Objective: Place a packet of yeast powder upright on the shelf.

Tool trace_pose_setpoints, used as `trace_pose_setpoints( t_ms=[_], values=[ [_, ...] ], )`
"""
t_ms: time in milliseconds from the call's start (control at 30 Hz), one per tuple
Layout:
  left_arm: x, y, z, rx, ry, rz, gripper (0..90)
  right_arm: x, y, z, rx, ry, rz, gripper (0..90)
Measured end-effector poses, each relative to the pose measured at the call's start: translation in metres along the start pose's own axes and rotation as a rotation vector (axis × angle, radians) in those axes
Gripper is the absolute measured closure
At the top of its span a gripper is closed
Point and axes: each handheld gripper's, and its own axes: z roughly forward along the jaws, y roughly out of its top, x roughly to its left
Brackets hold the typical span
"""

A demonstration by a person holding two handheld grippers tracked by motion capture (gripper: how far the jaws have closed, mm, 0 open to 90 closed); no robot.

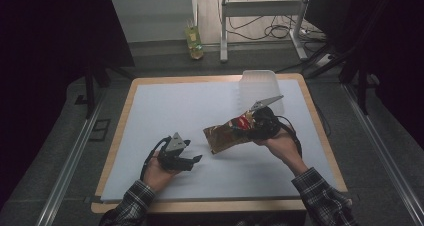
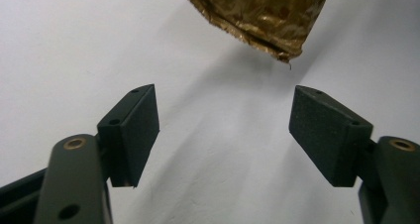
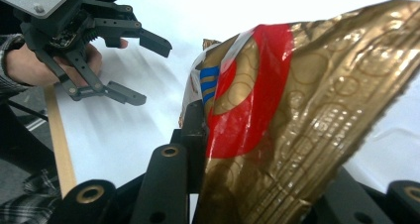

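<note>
Gripping one end of the crinkled gold foil snack bag [image 1: 227, 135], the right gripper [image 1: 257, 124] holds it lifted over the white table mat [image 1: 165, 111]. Just beside the bag's free end, the left gripper [image 1: 192, 160] waits wide open; a handover or two-handed pull seems next, needing its jaws closed on that end.

A white sheet [image 1: 200, 111] covers a wooden-edged table [image 1: 120, 131]; a translucent plastic tub [image 1: 257, 86] stands upside down at its far edge; beyond, a green bottle [image 1: 194, 41] on the floor beside tangled black cables [image 1: 270, 31].
</note>
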Motion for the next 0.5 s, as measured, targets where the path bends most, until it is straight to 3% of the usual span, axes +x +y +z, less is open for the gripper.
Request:
trace_pose_setpoints(
  t_ms=[500],
  values=[
    [0.003, 0.000, 0.000, -0.003, 0.016, -0.017, 14.1, -0.004, 0.017, -0.019, 0.006, -0.051, -0.098, 69.5]
  ],
)
